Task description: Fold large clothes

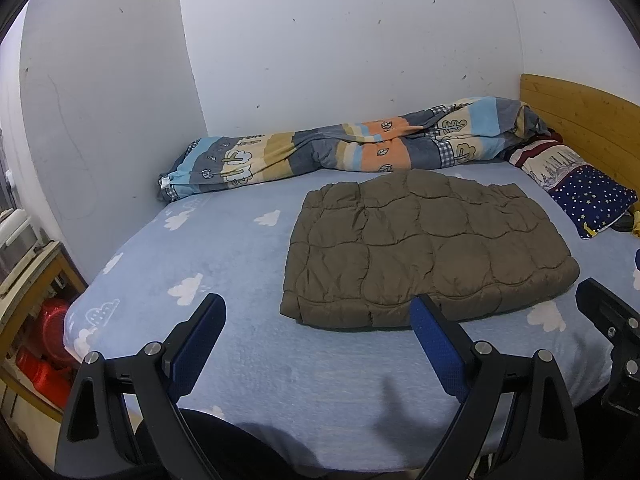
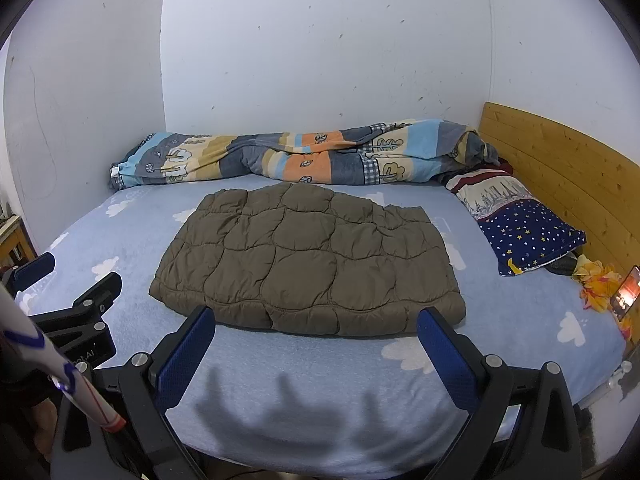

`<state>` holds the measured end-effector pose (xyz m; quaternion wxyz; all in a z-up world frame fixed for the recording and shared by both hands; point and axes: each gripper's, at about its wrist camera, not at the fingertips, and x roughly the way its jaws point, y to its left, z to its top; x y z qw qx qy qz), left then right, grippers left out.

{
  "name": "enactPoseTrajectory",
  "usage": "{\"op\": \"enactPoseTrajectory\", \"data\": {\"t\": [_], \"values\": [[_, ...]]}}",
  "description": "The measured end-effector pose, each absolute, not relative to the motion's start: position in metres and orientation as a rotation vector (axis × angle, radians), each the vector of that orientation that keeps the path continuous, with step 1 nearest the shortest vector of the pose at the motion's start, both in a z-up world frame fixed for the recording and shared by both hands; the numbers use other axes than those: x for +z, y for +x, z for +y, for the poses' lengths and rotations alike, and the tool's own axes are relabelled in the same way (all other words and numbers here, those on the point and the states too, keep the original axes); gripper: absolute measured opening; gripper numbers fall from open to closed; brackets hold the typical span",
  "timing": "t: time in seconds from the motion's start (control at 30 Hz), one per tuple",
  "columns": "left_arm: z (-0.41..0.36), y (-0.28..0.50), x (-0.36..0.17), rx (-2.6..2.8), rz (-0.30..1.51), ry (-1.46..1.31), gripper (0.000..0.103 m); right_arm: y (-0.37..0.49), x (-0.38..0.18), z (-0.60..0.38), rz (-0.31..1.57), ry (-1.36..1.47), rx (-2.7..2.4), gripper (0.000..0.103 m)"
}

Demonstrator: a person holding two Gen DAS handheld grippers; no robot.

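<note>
right wrist: puffy quilted brown jacket [image 2: 312, 256], folded rectangular.

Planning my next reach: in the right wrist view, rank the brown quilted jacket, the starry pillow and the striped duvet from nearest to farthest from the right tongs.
1. Brown quilted jacket: folded flat on the bed, just ahead of the right tongs.
2. Starry pillow: farther back on the right, by the headboard.
3. Striped duvet: bunched along the far wall.

Left gripper [image 1: 318, 304] hovers over near edge of bed, jaws wide, nothing between them. Folded brown quilted jacket [image 1: 428, 248] lies flat on blue cloud-print sheet [image 1: 224, 264] (right finger overlaps its near edge). Rolled patterned duvet [image 1: 332, 146] lies along wall; star-print pillow [image 1: 588, 196] by wooden headboard [image 1: 580, 116].
</note>
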<state>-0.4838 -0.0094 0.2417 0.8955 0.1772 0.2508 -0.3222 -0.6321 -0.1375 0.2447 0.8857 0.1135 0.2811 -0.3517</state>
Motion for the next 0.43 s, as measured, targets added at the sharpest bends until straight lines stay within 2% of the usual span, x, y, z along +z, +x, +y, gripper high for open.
{"op": "enactPoseTrajectory", "data": {"t": [0.43], "values": [[-0.005, -0.475, 0.241, -0.695, 0.548, 0.341, 0.093, -0.632, 0.244, -0.138, 0.583, 0.235, -0.722, 0.103]]}}
